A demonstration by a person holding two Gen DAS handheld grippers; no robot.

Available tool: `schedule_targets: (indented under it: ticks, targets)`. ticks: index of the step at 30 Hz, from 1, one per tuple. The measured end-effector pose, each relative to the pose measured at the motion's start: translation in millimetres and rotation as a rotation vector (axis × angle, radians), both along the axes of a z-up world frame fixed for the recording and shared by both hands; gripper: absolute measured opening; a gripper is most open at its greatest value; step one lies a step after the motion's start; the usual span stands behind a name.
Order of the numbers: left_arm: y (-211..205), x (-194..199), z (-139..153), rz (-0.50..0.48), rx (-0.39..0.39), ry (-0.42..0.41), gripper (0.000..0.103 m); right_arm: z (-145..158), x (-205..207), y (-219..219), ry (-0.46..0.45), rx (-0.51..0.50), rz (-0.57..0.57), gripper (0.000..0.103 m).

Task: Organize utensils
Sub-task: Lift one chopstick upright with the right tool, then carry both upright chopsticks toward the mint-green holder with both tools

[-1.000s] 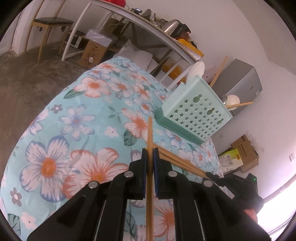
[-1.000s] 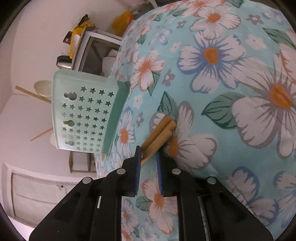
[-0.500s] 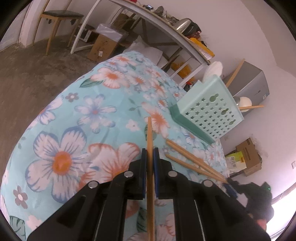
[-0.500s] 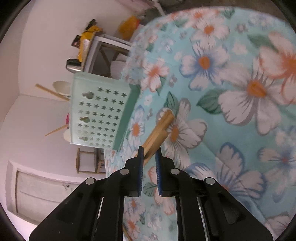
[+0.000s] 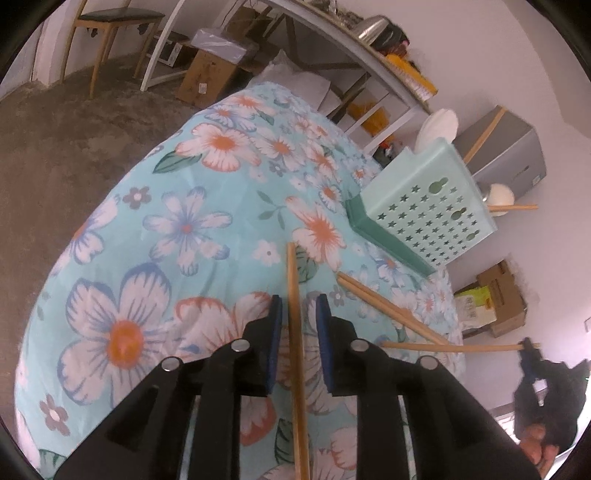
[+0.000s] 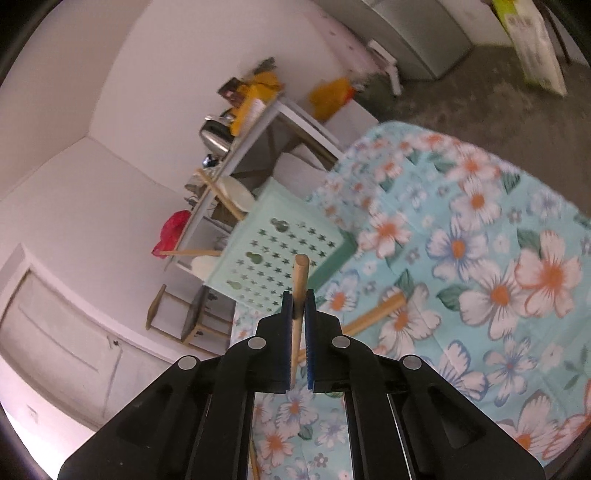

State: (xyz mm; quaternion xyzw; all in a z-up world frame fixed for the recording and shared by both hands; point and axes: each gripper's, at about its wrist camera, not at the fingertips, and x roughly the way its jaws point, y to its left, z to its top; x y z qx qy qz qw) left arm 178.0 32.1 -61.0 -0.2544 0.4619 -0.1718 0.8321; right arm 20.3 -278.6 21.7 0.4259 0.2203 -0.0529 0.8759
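My left gripper (image 5: 298, 301) hangs low over the floral tablecloth (image 5: 155, 266). Its jaws are opening, and a wooden chopstick (image 5: 293, 273) lies between the pads without being pressed. Two more chopsticks (image 5: 369, 299) lie side by side on the cloth to its right. My right gripper (image 6: 298, 295) is shut on another chopstick (image 6: 300, 271) and holds it raised off the cloth; in the left wrist view that chopstick (image 5: 443, 347) runs level to the right gripper (image 5: 528, 352). A mint-green perforated basket (image 5: 424, 210) (image 6: 280, 254) stands at the cloth's far edge with white spoons and sticks in it.
One chopstick (image 6: 373, 314) lies on the cloth below the right gripper. Behind the table are a white shelf table (image 5: 369, 62) with a kettle, cardboard boxes (image 5: 207, 74), a chair (image 5: 110, 22) and a grey cabinet (image 5: 513, 155). A hand (image 5: 539, 443) grips the right tool.
The left jaws have parted from the chopstick they pinched. The right gripper has closed on a chopstick, risen with it off the cloth and rolled.
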Motion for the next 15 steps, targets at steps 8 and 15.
schedule_targets:
  ticks: [8, 15]
  targets:
    - [-13, 21, 2, -0.056, 0.126, 0.055, 0.018, 22, -5, 14, -0.033, -0.142, 0.027, 0.004]
    - [-18, 23, 0, -0.078, 0.201, 0.03, 0.008, 25, -6, 21, -0.043, -0.208, 0.055, 0.004]
